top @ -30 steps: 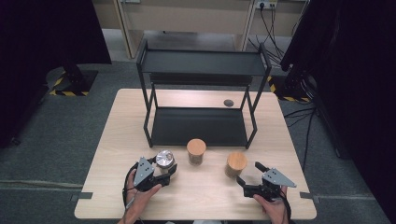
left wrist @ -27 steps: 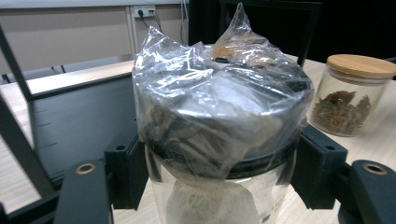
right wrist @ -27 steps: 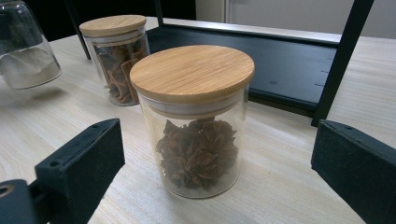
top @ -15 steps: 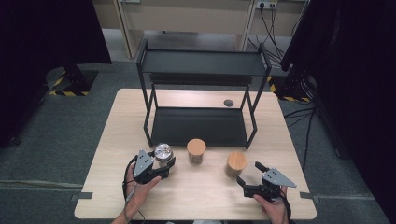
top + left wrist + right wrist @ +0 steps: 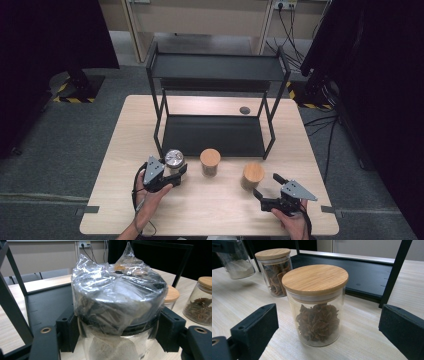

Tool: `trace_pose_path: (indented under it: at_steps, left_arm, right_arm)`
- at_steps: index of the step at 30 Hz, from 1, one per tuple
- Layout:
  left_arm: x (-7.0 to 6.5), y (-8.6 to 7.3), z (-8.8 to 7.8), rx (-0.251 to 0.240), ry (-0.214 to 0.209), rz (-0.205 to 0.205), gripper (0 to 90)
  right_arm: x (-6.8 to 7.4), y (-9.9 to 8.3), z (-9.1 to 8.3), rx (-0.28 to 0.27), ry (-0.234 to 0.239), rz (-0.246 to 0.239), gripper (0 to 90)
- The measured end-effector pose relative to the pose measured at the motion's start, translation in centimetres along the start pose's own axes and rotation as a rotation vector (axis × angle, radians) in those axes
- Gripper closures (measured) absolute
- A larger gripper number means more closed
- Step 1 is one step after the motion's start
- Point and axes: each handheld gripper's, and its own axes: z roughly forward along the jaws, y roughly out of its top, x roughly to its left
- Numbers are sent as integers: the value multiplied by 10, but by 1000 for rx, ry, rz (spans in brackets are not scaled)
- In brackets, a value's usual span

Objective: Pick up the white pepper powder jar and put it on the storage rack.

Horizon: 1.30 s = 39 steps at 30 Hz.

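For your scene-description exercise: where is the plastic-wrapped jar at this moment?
In the high view the plastic-wrapped jar is at the table's front left, clamped in the left gripper, just in front of the black rack's left corner, with a wooden-lidded jar to its right.

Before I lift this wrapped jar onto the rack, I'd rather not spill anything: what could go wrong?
The left gripper clamps the plastic-wrapped jar near its top, over loose film, so it might slip. The rack's front post stands close beside it and could be clipped. The right gripper, open by the wood-lidded jar, could nudge it.
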Motion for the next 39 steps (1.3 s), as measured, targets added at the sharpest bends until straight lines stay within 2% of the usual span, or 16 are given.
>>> trace_pose_path:
  at_steps: [16, 22, 25, 39]
  left_arm:
    - [4, 12, 12, -1, 9, 1, 311]
    - [5, 14, 16, 3, 21, 8, 311]
    - [5, 15, 19, 6, 31, 26, 311]
    - [8, 19, 25, 2, 40, 18, 311]
  right_arm:
    - [0, 0, 0, 0, 0, -2, 28]
    - [0, 0, 0, 0, 0, -1, 28]
    - [0, 0, 0, 0, 0, 1, 28]
    - [0, 0, 0, -1, 1, 1, 28]
